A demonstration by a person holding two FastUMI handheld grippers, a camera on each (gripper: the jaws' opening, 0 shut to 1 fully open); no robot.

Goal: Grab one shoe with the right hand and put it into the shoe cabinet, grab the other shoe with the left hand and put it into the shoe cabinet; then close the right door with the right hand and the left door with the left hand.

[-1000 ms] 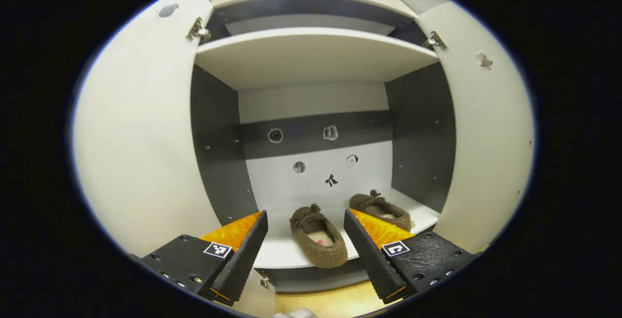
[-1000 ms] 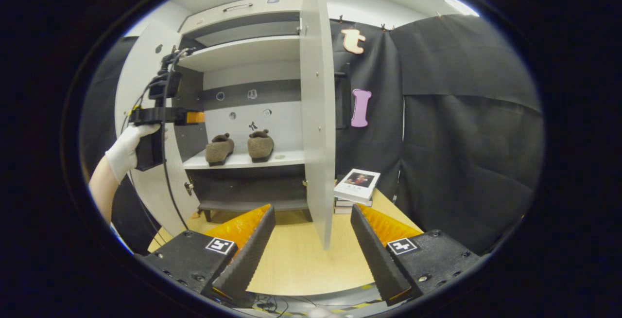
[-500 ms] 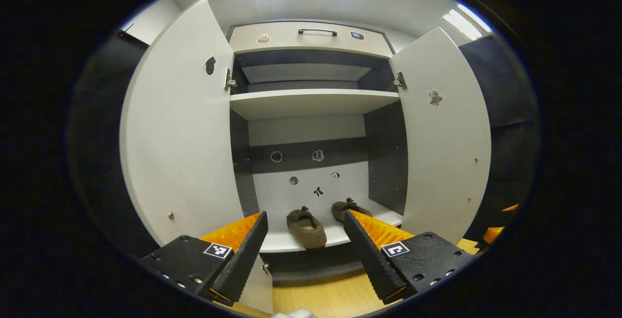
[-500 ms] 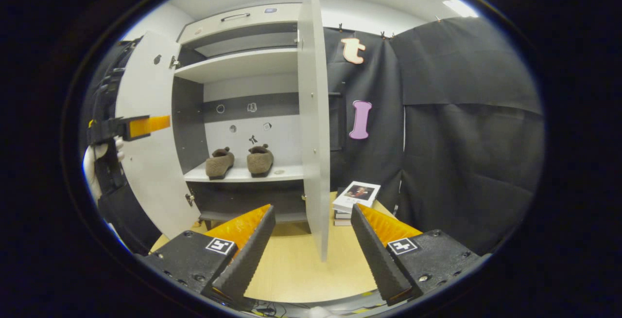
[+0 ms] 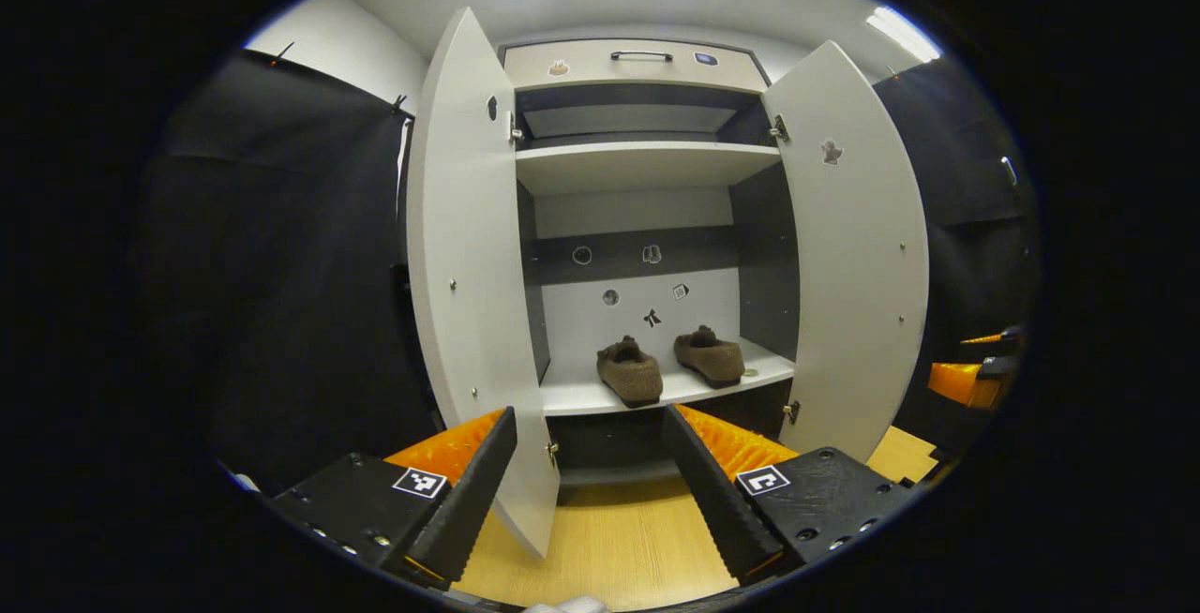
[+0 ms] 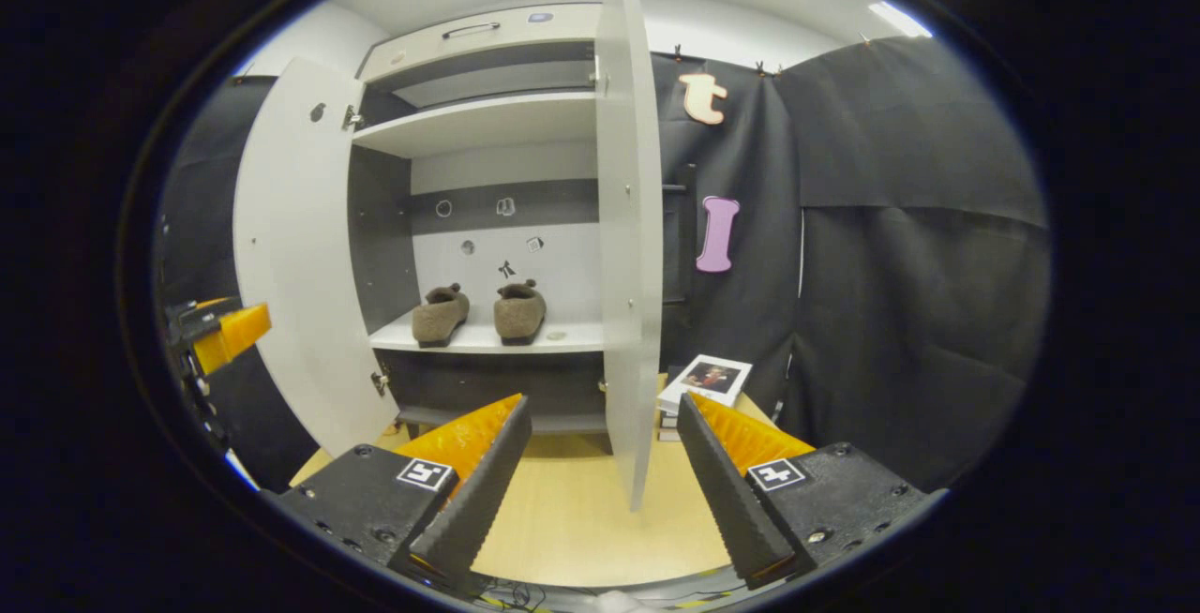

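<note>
Two brown fuzzy shoes stand side by side on the cabinet's lower shelf (image 5: 581, 397): the left shoe (image 5: 630, 371) (image 6: 440, 315) and the right shoe (image 5: 708, 356) (image 6: 520, 310). Both white doors stand open: the left door (image 5: 469, 285) (image 6: 295, 257) and the right door (image 5: 858, 257) (image 6: 630, 238). My left gripper (image 5: 589, 468) is open and empty, well back from the cabinet, with the left door's edge ahead of it. My right gripper (image 6: 600, 472) is open and empty, with the right door's front edge between its fingers' line of sight. The left gripper (image 6: 220, 332) shows at the far left of the right gripper view.
A stack of books (image 6: 705, 381) lies on the wooden floor (image 6: 572, 510) to the right of the cabinet. An upper shelf (image 5: 647, 163) and a top drawer with a handle (image 5: 641, 56) sit above the shoes. Black cloth walls flank the cabinet on both sides.
My left gripper has drawn back out of the cabinet and away from the shoes, moving leftward. The right gripper has barely moved. Both shoes stay on the shelf.
</note>
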